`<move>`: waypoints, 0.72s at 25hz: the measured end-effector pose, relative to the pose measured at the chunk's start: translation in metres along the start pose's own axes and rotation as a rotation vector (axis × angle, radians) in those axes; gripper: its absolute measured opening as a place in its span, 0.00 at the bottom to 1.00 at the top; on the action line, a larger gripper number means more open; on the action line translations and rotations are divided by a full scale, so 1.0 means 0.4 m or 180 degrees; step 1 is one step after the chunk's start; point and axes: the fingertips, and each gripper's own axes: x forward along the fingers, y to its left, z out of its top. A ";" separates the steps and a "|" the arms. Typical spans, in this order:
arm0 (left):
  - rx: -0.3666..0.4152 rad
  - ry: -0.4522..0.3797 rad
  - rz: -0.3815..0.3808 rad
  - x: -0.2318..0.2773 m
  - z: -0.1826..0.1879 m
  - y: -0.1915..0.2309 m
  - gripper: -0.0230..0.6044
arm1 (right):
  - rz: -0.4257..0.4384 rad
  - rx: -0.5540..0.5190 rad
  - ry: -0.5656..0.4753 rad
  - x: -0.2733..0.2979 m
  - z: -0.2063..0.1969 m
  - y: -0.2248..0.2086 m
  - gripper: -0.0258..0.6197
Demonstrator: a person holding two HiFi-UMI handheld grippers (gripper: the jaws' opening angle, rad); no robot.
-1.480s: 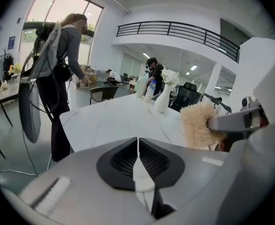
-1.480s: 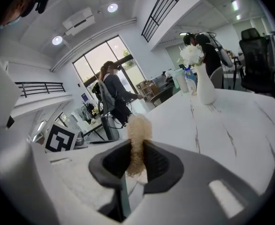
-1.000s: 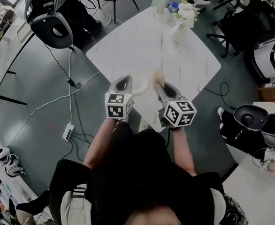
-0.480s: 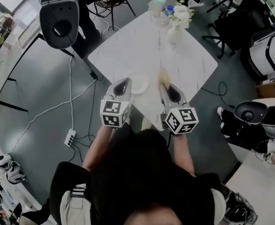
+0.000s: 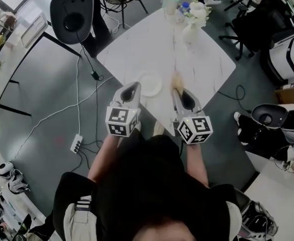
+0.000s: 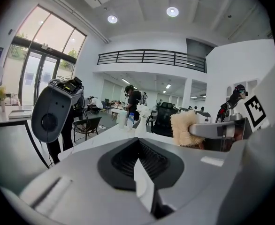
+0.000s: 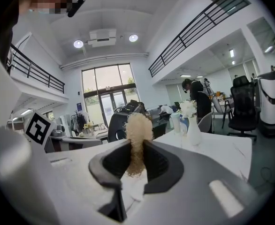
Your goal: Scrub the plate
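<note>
The plate [image 5: 150,84] lies flat on the white marble table [image 5: 152,44], toward its near corner. It is judged rigid, smooth, light and breakable, and slippery once wet. Take hold at the rim only, or steady it against the tabletop.

Left gripper [image 5: 133,86]: just left of the plate, jaws pressed together. Contact with the plate cannot be told.

Right gripper [image 7: 137,142]: near the plate's right, pinching a tan fibrous scrubber [image 7: 138,125].
</note>
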 end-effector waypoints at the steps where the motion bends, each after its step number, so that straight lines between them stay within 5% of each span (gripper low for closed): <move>1: -0.0009 0.0009 -0.0005 0.000 -0.001 -0.002 0.05 | 0.0003 0.0006 0.0005 0.000 -0.002 0.001 0.14; 18: -0.0014 0.0059 -0.0028 0.009 -0.015 -0.011 0.05 | 0.0002 -0.0040 0.0042 0.013 -0.019 -0.001 0.14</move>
